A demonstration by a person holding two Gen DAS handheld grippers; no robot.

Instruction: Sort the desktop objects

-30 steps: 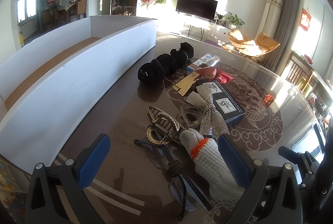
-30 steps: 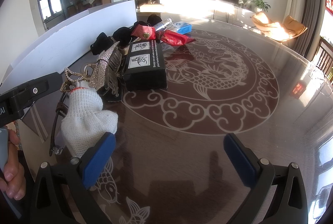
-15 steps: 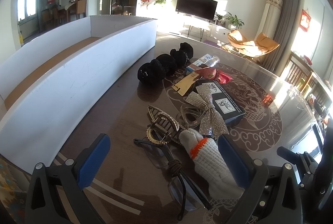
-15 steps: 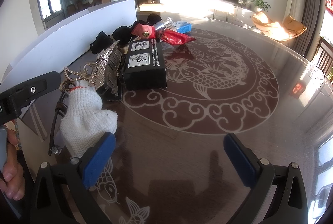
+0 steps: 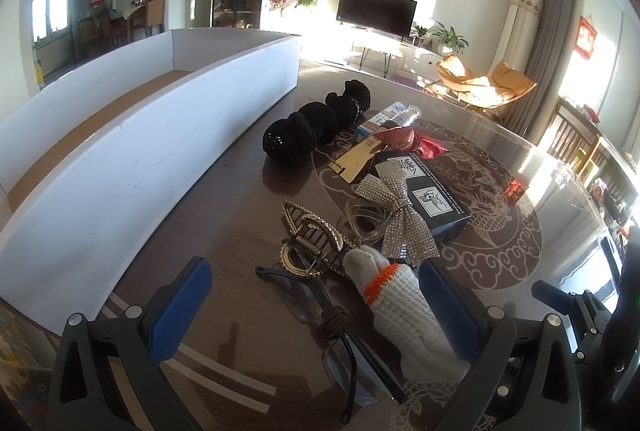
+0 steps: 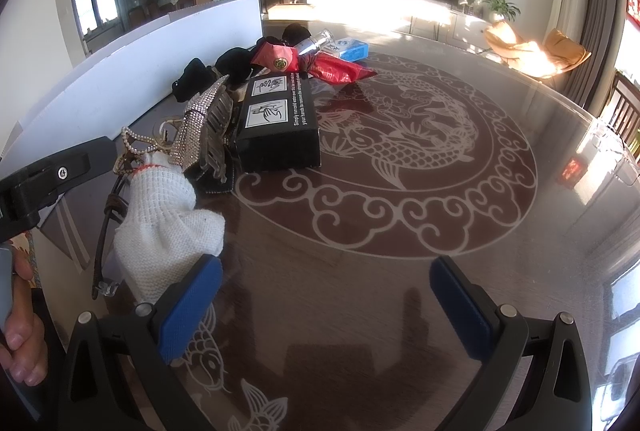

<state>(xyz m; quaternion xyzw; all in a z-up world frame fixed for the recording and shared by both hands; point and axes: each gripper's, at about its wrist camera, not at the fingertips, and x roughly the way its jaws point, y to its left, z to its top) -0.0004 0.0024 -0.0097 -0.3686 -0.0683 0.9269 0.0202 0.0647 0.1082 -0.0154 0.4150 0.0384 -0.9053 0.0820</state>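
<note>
Apparently we hold both the left gripper (image 5: 314,305) and right gripper (image 6: 326,297) spread wide and empty above the table (image 6: 400,283), framing the white glove (image 5: 404,307) beside the white box (image 5: 132,159), ready to sort

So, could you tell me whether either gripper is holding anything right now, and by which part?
Nothing is held. The left gripper and the right gripper are both open above the table.
</note>
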